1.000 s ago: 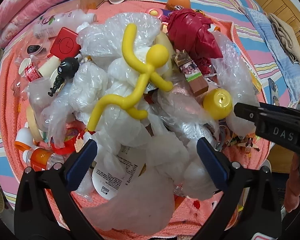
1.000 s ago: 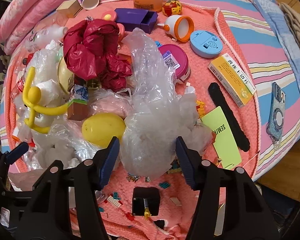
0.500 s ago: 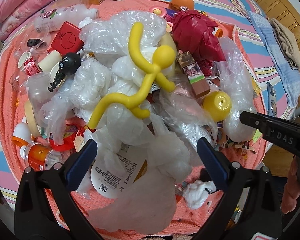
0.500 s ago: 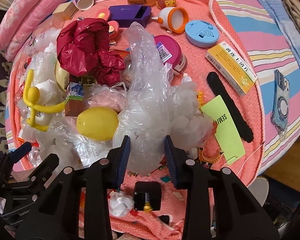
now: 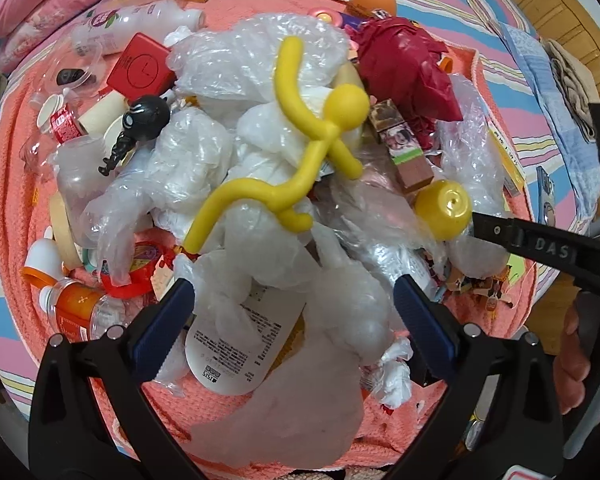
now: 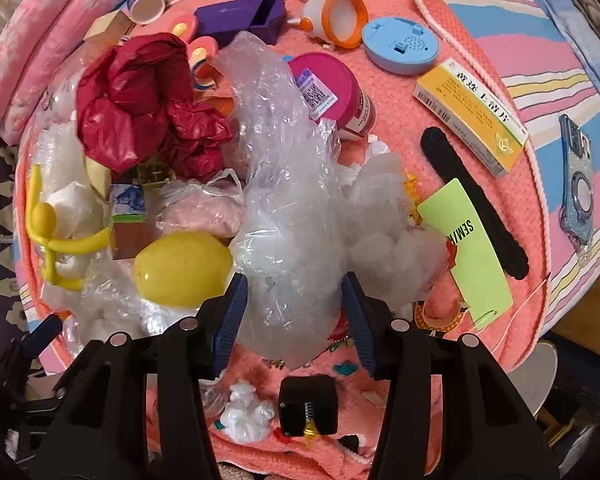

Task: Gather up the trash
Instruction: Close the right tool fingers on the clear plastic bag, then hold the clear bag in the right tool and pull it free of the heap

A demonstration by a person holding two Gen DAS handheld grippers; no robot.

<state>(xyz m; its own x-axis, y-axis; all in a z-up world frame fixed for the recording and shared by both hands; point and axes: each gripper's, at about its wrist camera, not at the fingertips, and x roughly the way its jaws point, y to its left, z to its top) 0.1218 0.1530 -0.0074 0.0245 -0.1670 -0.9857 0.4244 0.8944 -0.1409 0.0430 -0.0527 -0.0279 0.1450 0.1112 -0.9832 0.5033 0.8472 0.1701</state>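
A striped bed (image 6: 540, 40) carries a coral knitted mat (image 6: 396, 136); a phone case (image 6: 576, 184) lies beside it on the sheet.

Left gripper (image 5: 294, 314) low over the heap, jaws spread wide, blue pads (image 5: 165, 326) well apart; right gripper (image 6: 296, 312) with jaws narrowed, pads (image 6: 230, 314) pressing both sides of a clear plastic bag (image 6: 288, 216); a hand (image 5: 576, 354) behind its handle
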